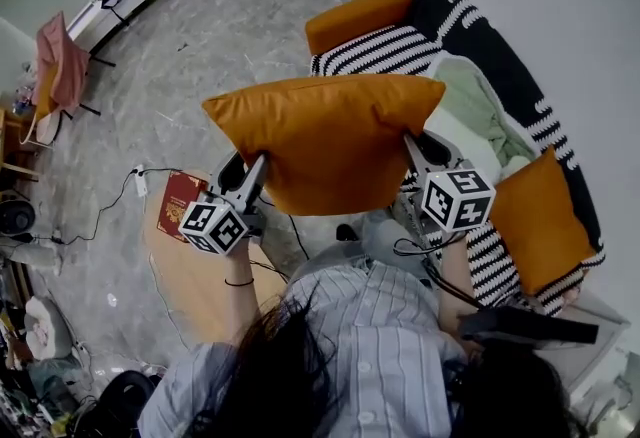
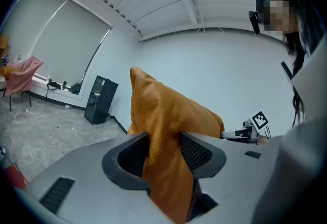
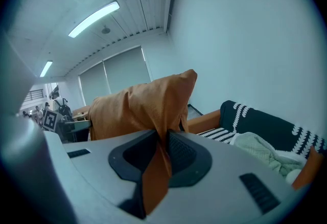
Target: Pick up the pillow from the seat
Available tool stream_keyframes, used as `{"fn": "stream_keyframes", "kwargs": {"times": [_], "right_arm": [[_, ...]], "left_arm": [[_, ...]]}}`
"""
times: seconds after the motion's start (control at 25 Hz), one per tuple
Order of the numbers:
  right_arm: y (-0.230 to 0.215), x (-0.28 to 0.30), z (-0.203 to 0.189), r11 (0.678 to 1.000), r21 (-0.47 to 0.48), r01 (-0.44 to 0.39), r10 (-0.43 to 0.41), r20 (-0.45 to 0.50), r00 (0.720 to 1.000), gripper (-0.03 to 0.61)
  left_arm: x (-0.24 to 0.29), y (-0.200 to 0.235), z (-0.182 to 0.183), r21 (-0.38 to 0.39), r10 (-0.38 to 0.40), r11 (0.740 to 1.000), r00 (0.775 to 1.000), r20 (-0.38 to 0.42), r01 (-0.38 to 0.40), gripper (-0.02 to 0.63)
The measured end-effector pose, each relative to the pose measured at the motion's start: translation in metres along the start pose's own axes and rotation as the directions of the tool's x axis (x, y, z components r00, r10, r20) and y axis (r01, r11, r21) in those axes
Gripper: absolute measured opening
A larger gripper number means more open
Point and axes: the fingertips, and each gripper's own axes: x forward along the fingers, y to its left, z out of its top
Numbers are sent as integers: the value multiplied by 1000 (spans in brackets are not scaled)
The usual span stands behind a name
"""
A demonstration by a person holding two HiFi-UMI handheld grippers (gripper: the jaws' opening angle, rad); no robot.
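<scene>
An orange pillow [image 1: 330, 141] hangs in the air between my two grippers, clear of the seat. My left gripper [image 1: 258, 166] is shut on its left lower edge, with a thick fold of orange cloth [image 2: 163, 166] between the jaws. My right gripper [image 1: 412, 148] is shut on its right edge, pinching a thin corner of the pillow [image 3: 156, 166]. The sofa [image 1: 500, 76], black with white stripes, lies beyond and to the right of the pillow. A pale green blanket [image 1: 470, 106] rests on its seat.
Two more orange pillows sit on the sofa, one at its far end [image 1: 355, 16] and one at its near end [image 1: 540, 221]. A wooden low table [image 1: 195, 276] with a red book [image 1: 180, 201] stands below my left gripper. A black cabinet [image 2: 99, 100] stands by the far wall.
</scene>
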Motion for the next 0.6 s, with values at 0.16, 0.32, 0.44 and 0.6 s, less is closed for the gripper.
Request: {"fn": "stream_keyframes", "kwargs": {"times": [0.16,0.32,0.44,0.6], "right_arm": [[3,-6,-7,1000,-1,5,-5,-8,1000,72],[7,-9,-9,1000,0,13,-13,-12,1000,72],[9,-12,-11,1000,-3,15,-15,-14,1000,72],[7,-12,-13,1000,-5,17,-17,-10,1000,72]], "left_arm": [[-6,-2,-4,-1,-1,1000,1000,-1,1,207],[-11,-2,-4,-4,-4,1000,1000,-2,4,207],[-15,-4,-6,-8,-4,1000,1000,0,4,207],[-14,-4,-8,-8,-6,1000,1000,4,6,206]]}}
